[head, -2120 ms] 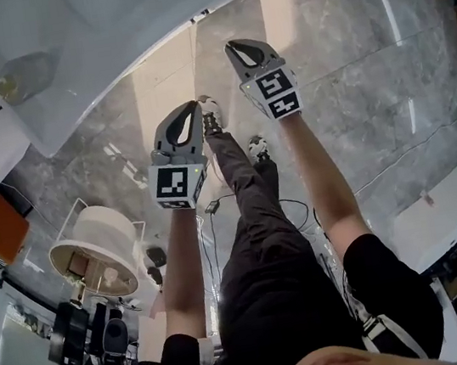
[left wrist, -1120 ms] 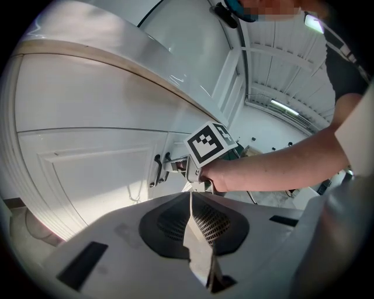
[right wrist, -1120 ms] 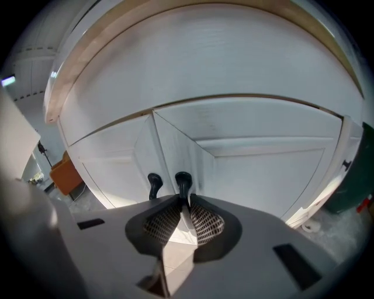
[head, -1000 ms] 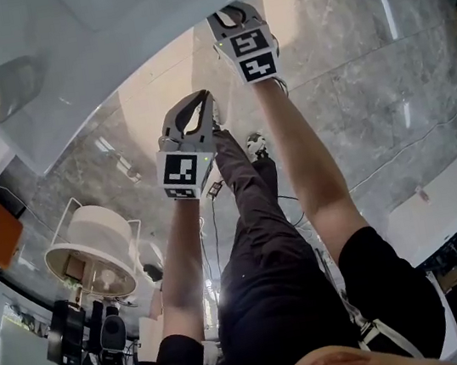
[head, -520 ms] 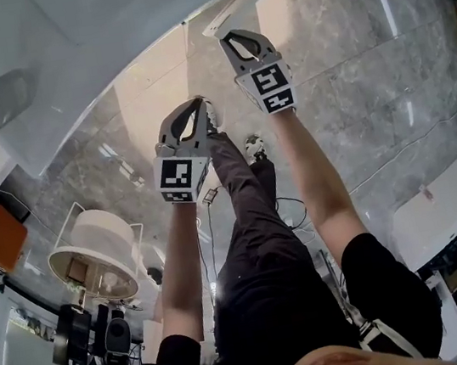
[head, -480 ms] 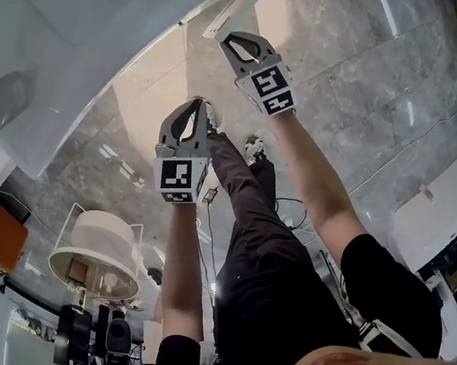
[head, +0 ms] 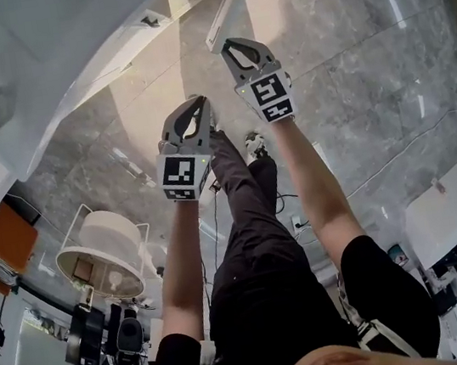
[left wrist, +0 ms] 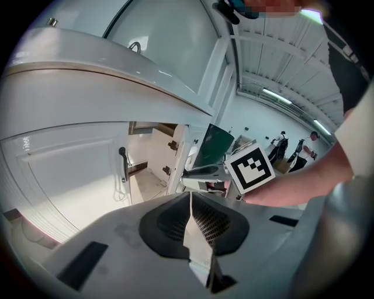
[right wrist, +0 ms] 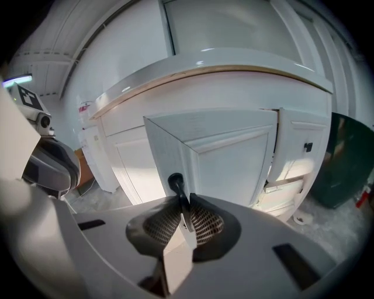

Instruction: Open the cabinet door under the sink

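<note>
The white cabinet door (right wrist: pixel 228 155) under the sink counter (right wrist: pixel 204 67) stands swung partly out from the cabinet front. My right gripper (right wrist: pixel 182 201) is shut on its black handle (right wrist: pixel 176 184), which is pinched between the mesh pads. In the head view the right gripper (head: pixel 233 46) sits just below the door's thin white edge (head: pixel 228 5). My left gripper (head: pixel 199 105) hangs lower and to the left, its jaws shut with nothing between them (left wrist: pixel 190 198). The left gripper view shows the dark cabinet opening (left wrist: pixel 149 159) beside a closed door with its own handle (left wrist: pixel 123 164).
A dark green bin (right wrist: pixel 345 157) stands on the floor right of the cabinet. A white round shade on a stand (head: pixel 99 258) and black camera gear (head: pixel 103 343) sit at my left. Cables (head: pixel 288 206) lie on the grey marble floor by my feet.
The right gripper reached up to the cabinet front, then drew back toward me with the handle; the door edge has swung farther out. The left gripper has barely moved.
</note>
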